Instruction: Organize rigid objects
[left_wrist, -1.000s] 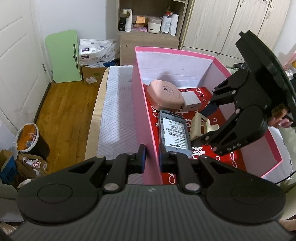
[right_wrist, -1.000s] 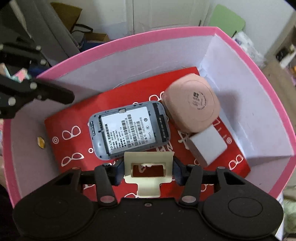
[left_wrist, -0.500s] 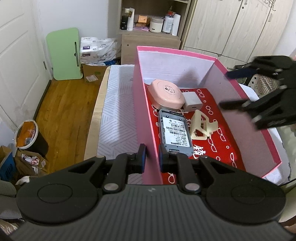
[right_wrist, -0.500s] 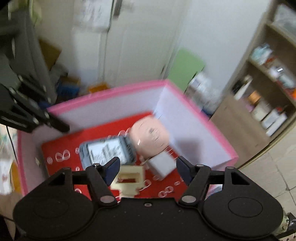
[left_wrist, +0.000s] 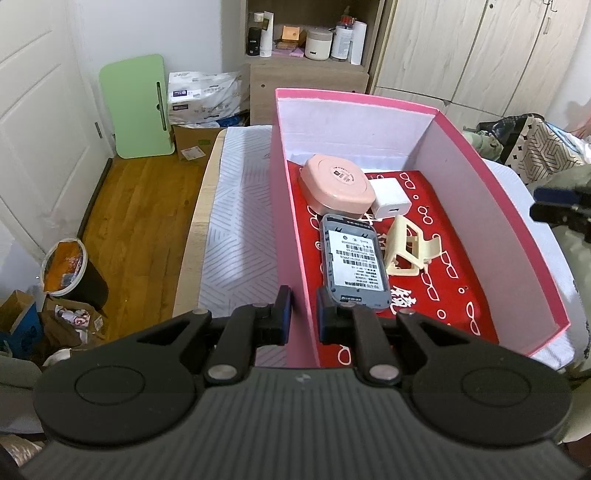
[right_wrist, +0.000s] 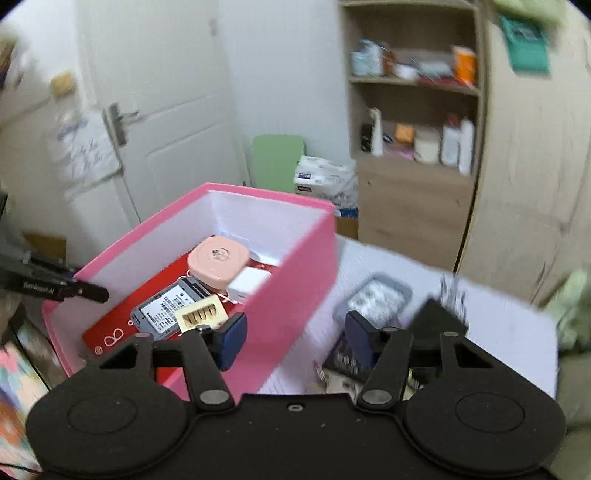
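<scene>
A pink box (left_wrist: 284, 206) with a red lining stands on the bed. In it lie a pink rounded case (left_wrist: 334, 182), a white charger cube (left_wrist: 389, 197), a grey router (left_wrist: 352, 260) and a cream plastic stand (left_wrist: 404, 249). My left gripper (left_wrist: 303, 315) is shut on the box's left wall near its front corner. My right gripper (right_wrist: 293, 341) is open and empty, above the box's right wall (right_wrist: 291, 291). Its tip shows at the right edge of the left wrist view (left_wrist: 557, 206). A grey tray (right_wrist: 373, 301) and a black object (right_wrist: 437, 319) lie on the bed beyond it.
A wooden shelf unit (left_wrist: 308, 55) with bottles stands behind the box, wardrobes (left_wrist: 480, 51) to its right. A green folding board (left_wrist: 140, 107) leans on the wall by the door. A bin (left_wrist: 70, 271) stands on the wood floor. Clothes (left_wrist: 535, 144) lie at right.
My right gripper opened, left the cream stand in the box, and rose and swung out to the right. My left gripper has kept its hold on the box wall.
</scene>
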